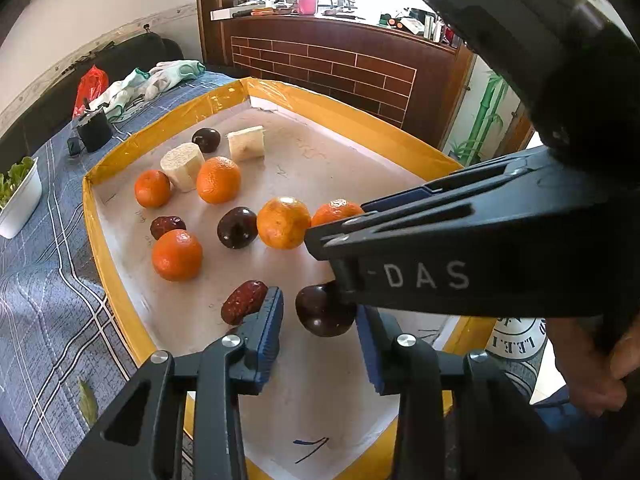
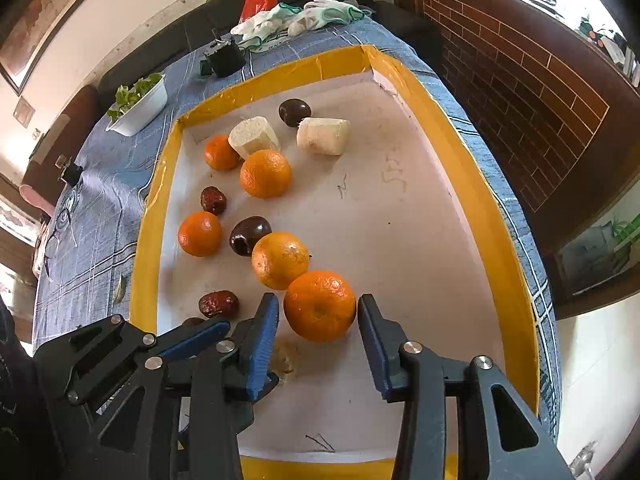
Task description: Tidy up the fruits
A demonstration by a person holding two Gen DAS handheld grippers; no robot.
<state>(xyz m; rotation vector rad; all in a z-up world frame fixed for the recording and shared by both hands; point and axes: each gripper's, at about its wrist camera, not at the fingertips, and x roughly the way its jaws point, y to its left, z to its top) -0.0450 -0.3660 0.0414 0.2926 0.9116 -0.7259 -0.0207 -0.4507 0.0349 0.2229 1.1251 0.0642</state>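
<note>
A white tray with a yellow rim (image 1: 120,304) holds several oranges, dark plums, red dates and two pale cut chunks. My left gripper (image 1: 319,305) stands open around a dark plum (image 1: 320,320) that lies on the tray; its left pad is clear of the plum. A red date (image 1: 244,302) lies just outside that left finger. My right gripper (image 2: 318,306) is open around an orange (image 2: 320,308) resting on the tray, with a small gap at the left pad. A second orange (image 2: 280,260) touches the far side of this orange. In the left wrist view the right gripper's body (image 1: 440,248) crosses above the plum.
The tray sits on a blue checked cloth (image 2: 100,200). Beyond its far rim stand a white bowl of greens (image 2: 140,104), a black device (image 2: 224,58), gloves (image 2: 304,18) and a red bag (image 2: 258,0). A brick-patterned counter (image 2: 520,80) runs along the right. A person's hand (image 1: 592,372) grips the right tool.
</note>
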